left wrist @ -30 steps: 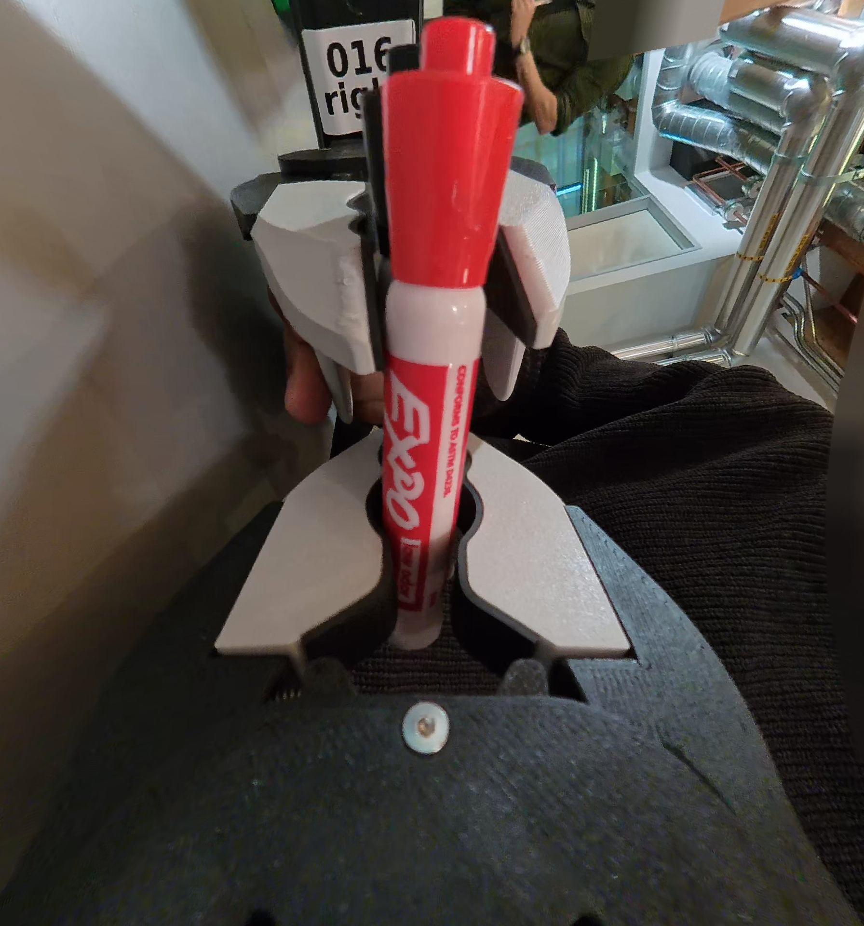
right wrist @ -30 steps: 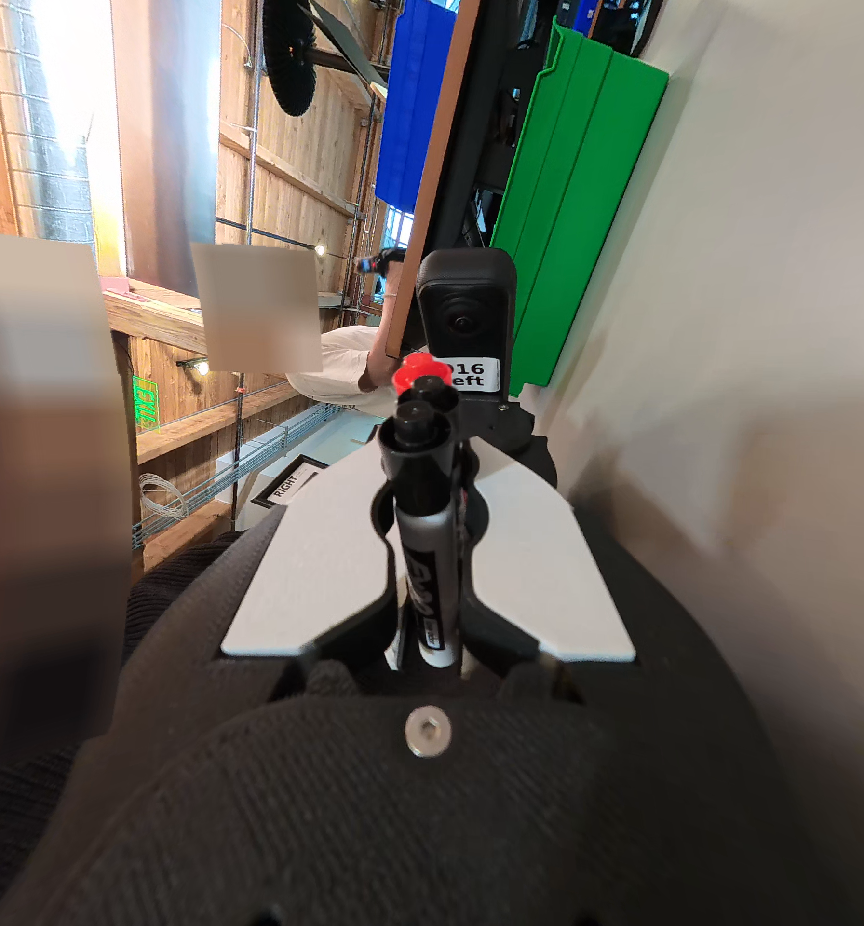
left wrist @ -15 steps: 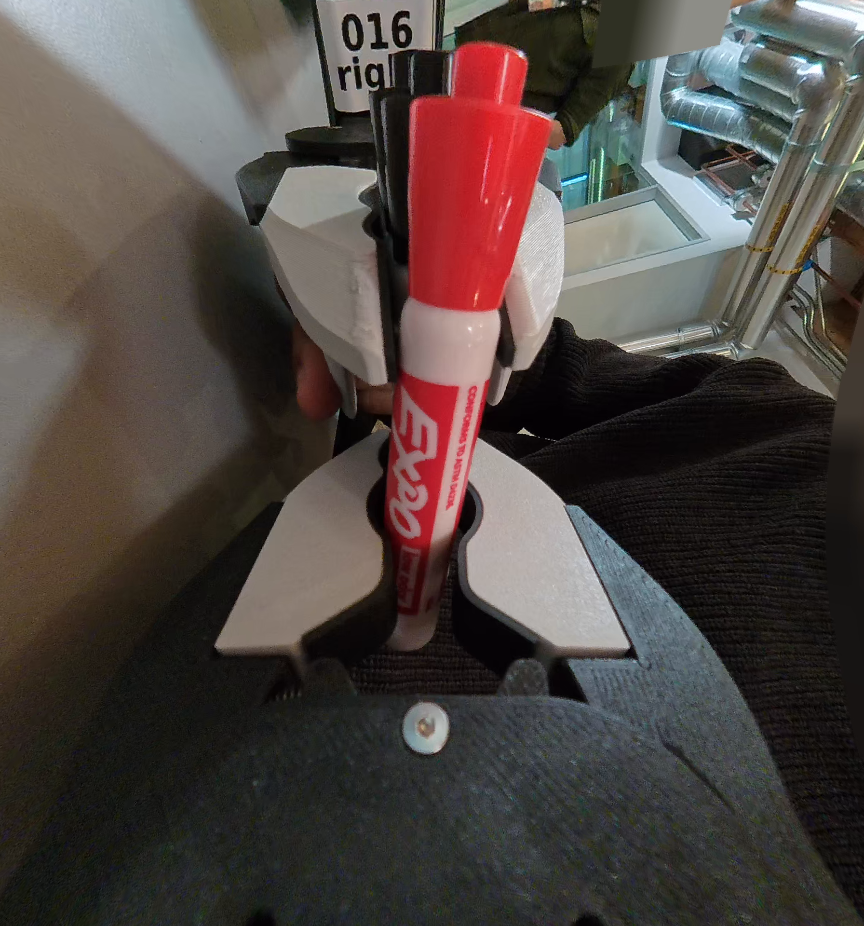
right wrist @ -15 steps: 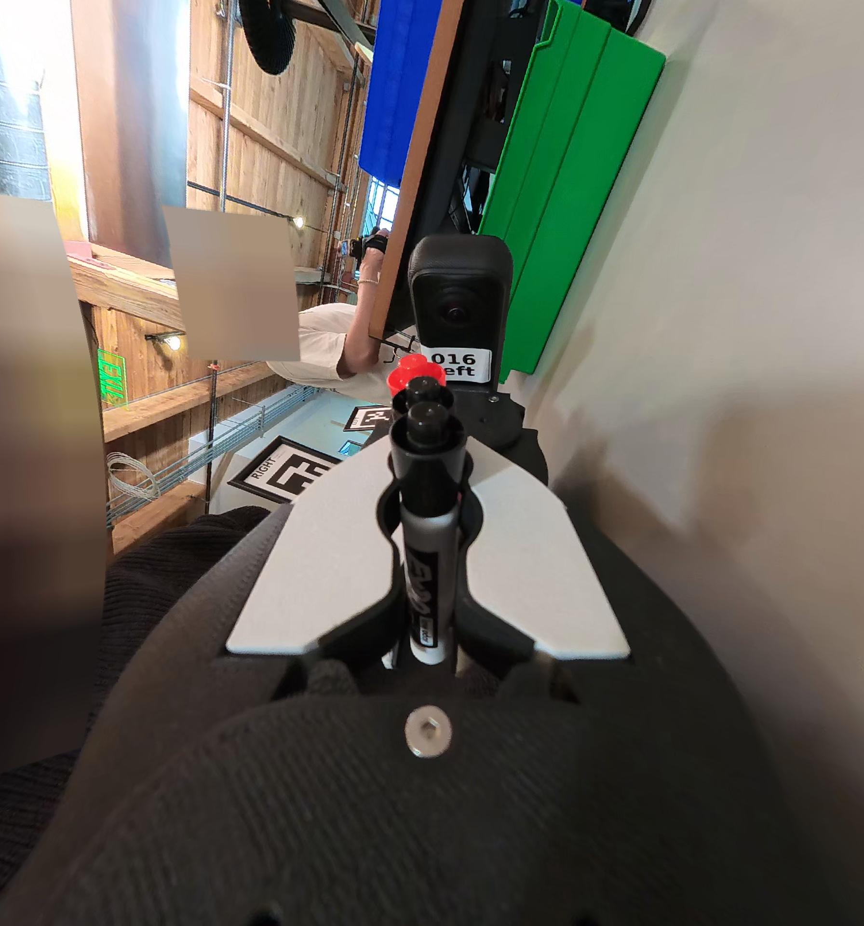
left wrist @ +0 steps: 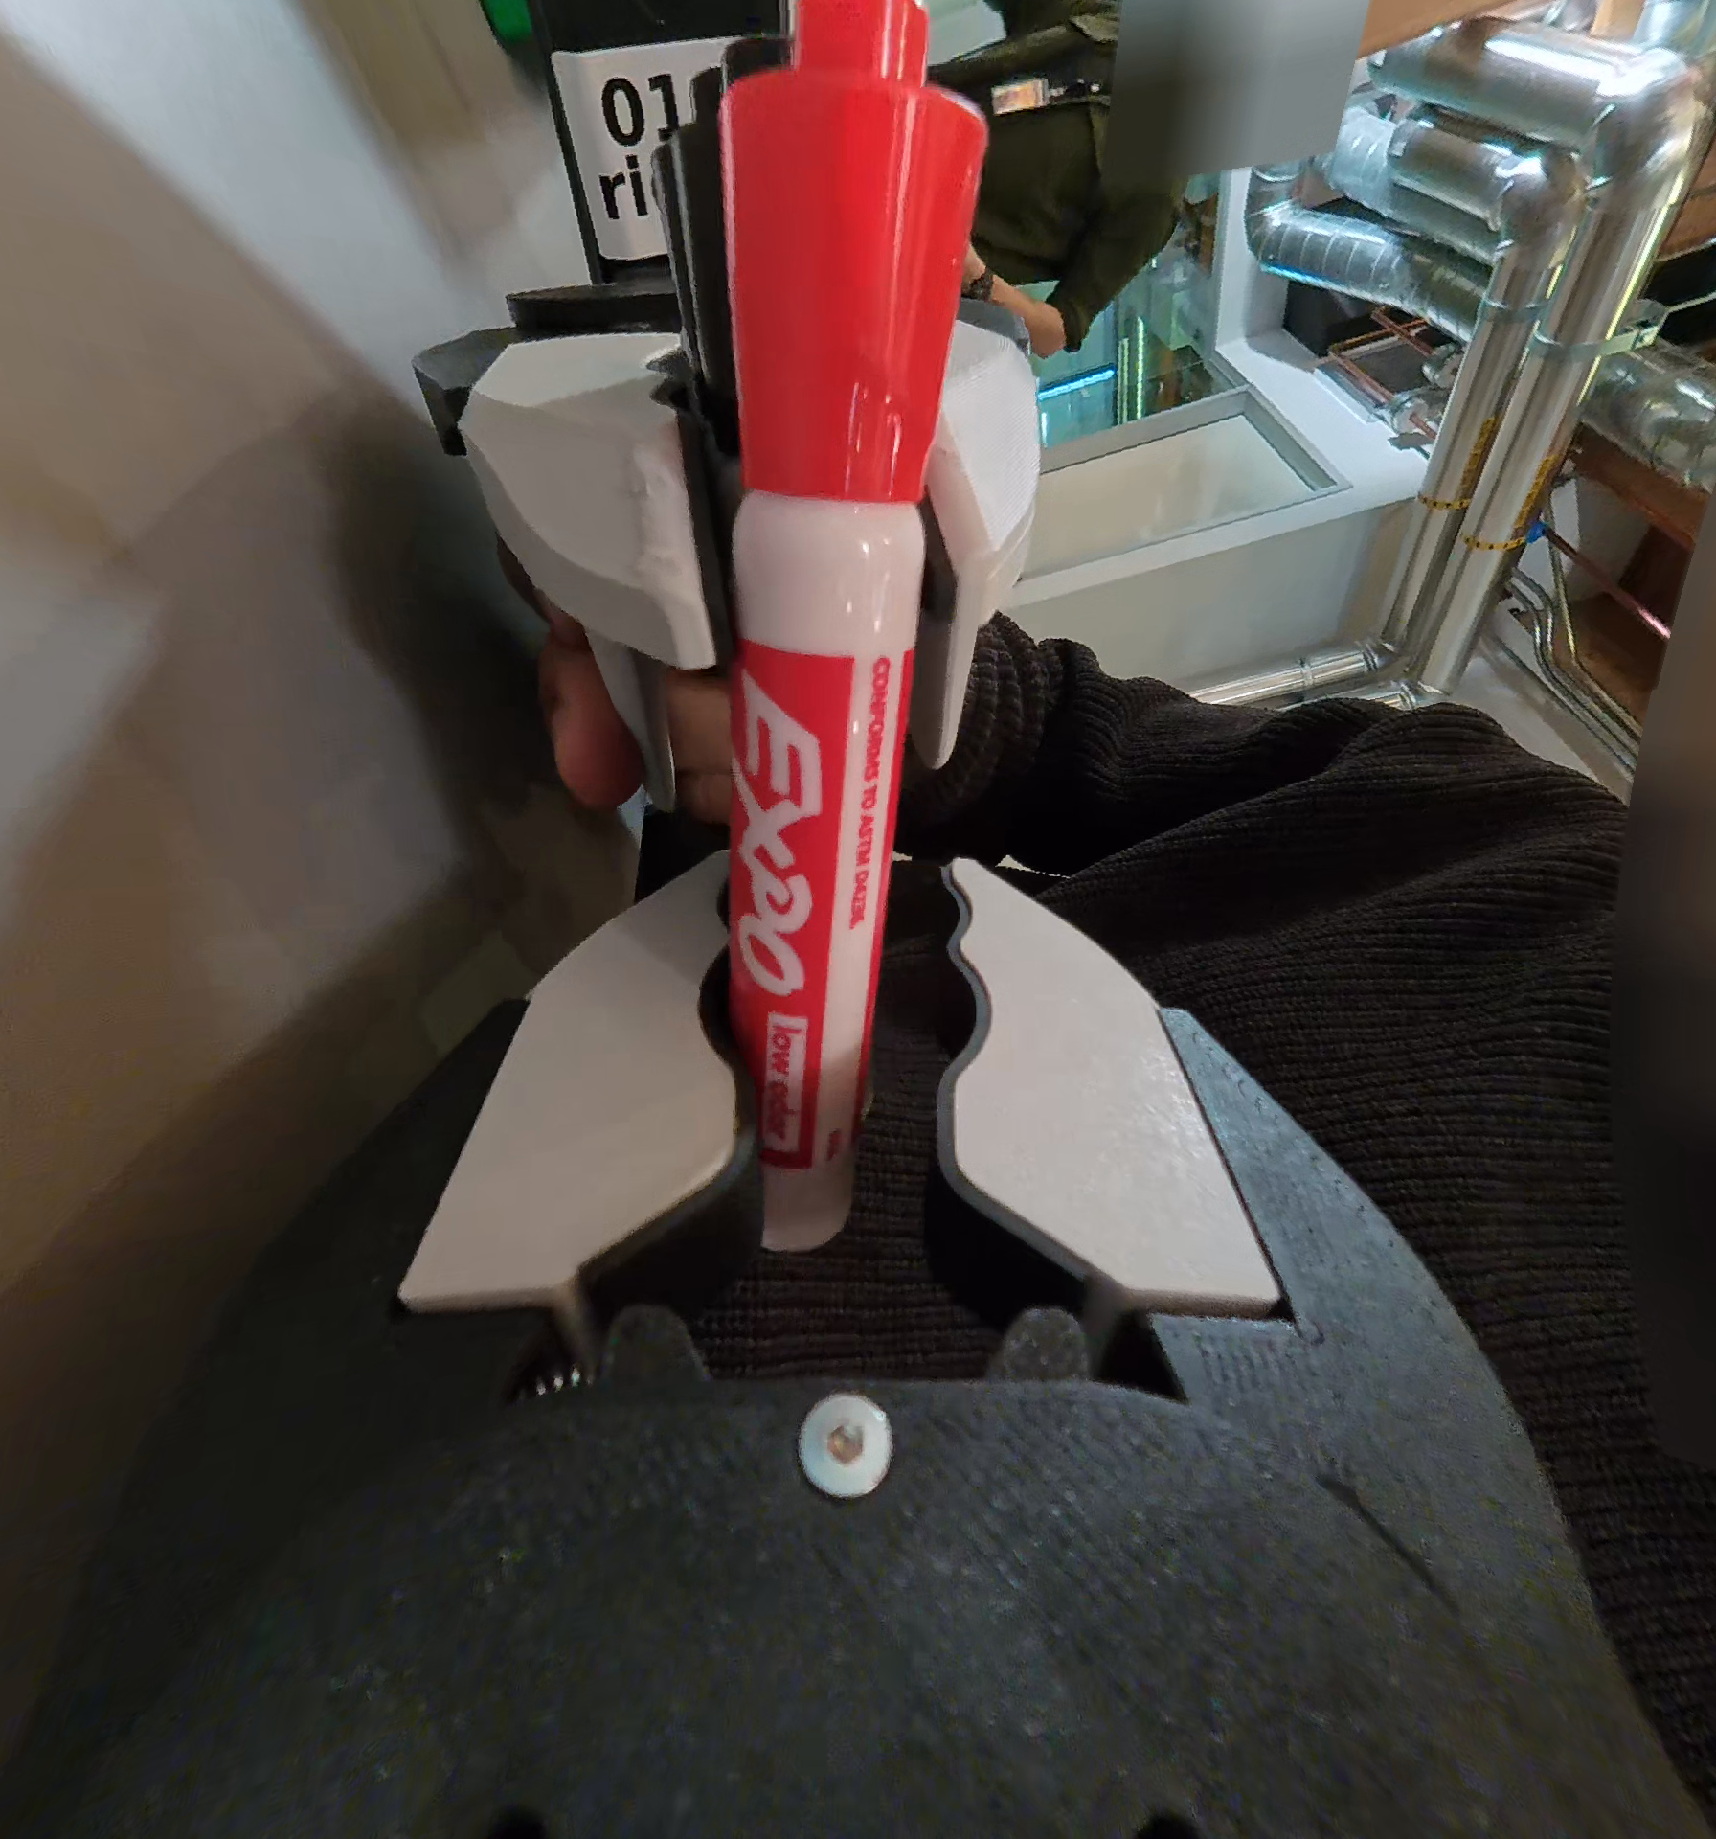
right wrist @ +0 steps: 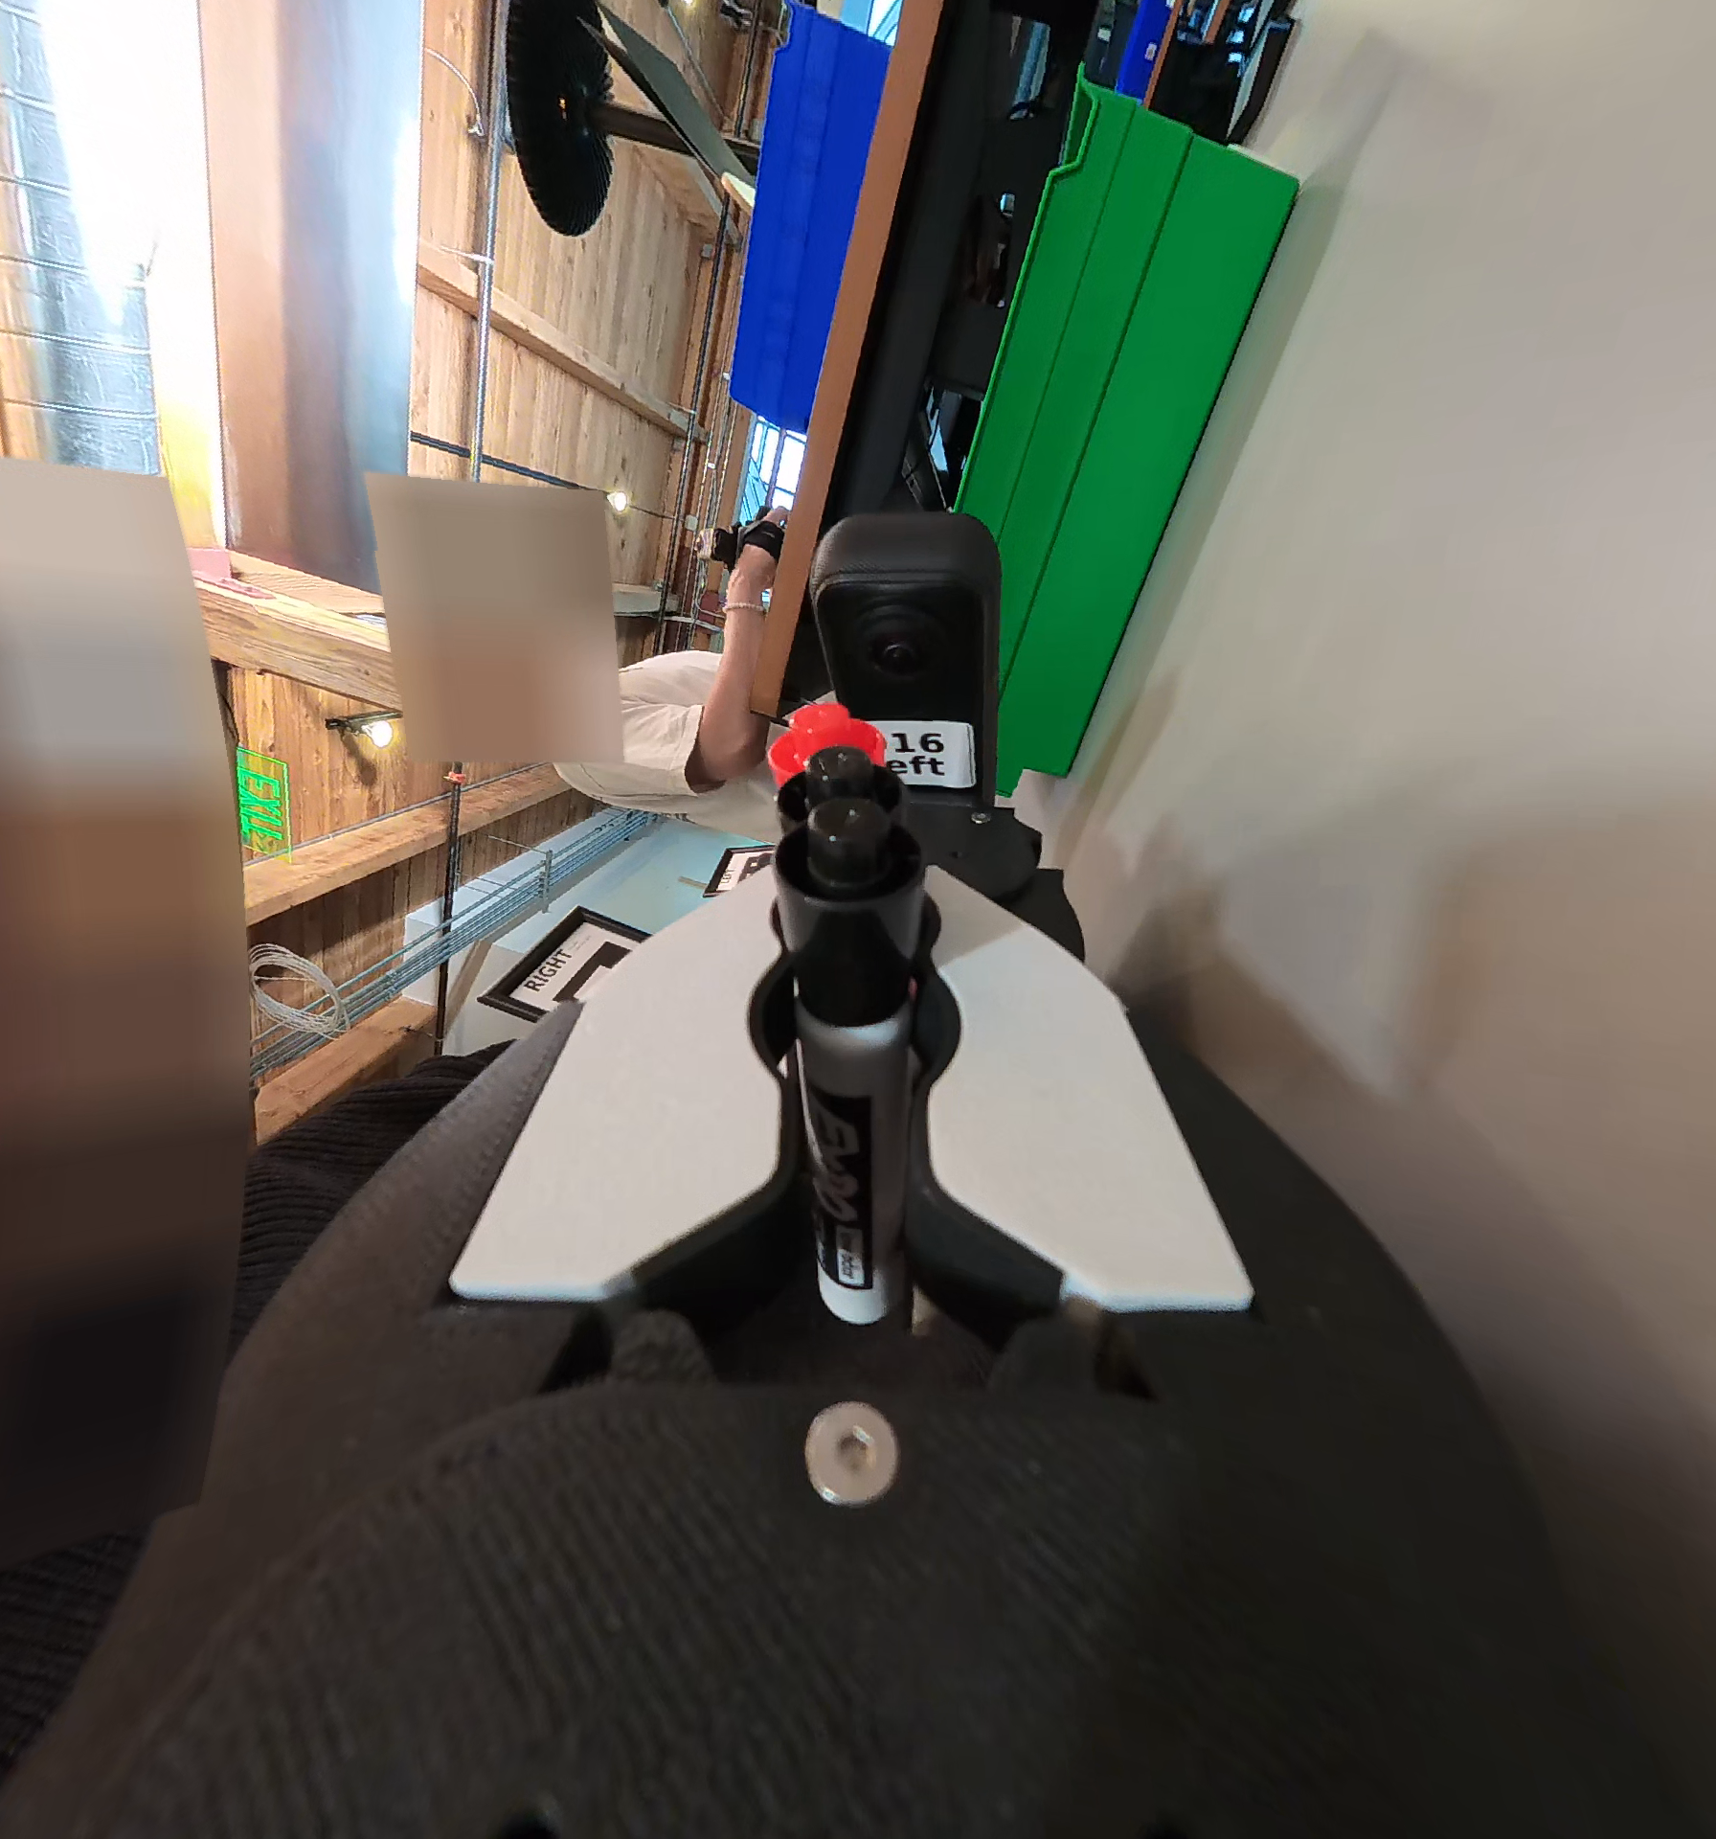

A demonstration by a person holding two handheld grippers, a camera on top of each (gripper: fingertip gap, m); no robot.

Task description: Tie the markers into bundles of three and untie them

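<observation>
- Silver ducts (left wrist: 1531, 249), upper right of left wrist view.
- Green bins (right wrist: 1123, 418) against pale wall (right wrist: 1531, 498).
- Blue bins (right wrist: 799, 219) beside them.
- Black fan (right wrist: 556, 109) on plank wall.

This is looking like a workshop or industrial lab hall. Shiny insulated metal ducts (left wrist: 1570, 299) are running up one side, timber plank walls (right wrist: 575, 328) and beams are showing overhead, and green (right wrist: 1123, 418) and blue storage bins (right wrist: 804, 209) are hanging by a pale wall. A person in a dark green top (left wrist: 1063, 179) is standing farther back.
</observation>
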